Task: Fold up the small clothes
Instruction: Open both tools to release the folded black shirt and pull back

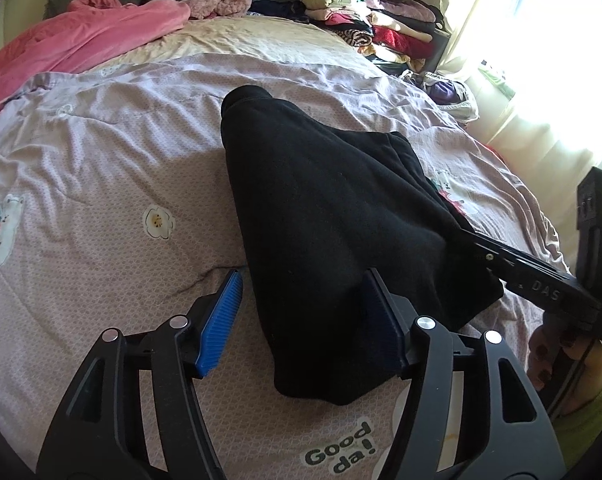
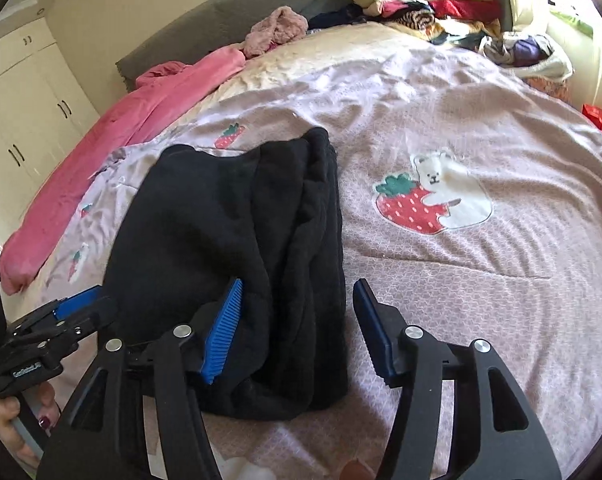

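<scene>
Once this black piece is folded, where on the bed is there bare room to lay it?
Bare quilt lies right of the black garment, around the bear-and-strawberry patch, and left of it by the flower print. The head end is crowded: pink blanket, stacked clothes.

Left gripper (image 1: pixel 301 316): angled down, jaws parted, blue pads (image 1: pixel 220 322) apart and clamping nothing. Right gripper (image 2: pixel 297 328): angled down, jaws likewise parted, pads (image 2: pixel 221 330) not pressing. Each is held from below by a hand (image 1: pixel 561 364), fingers wrapped round the grip; left hand (image 2: pixel 17 420) partly out of view.
</scene>
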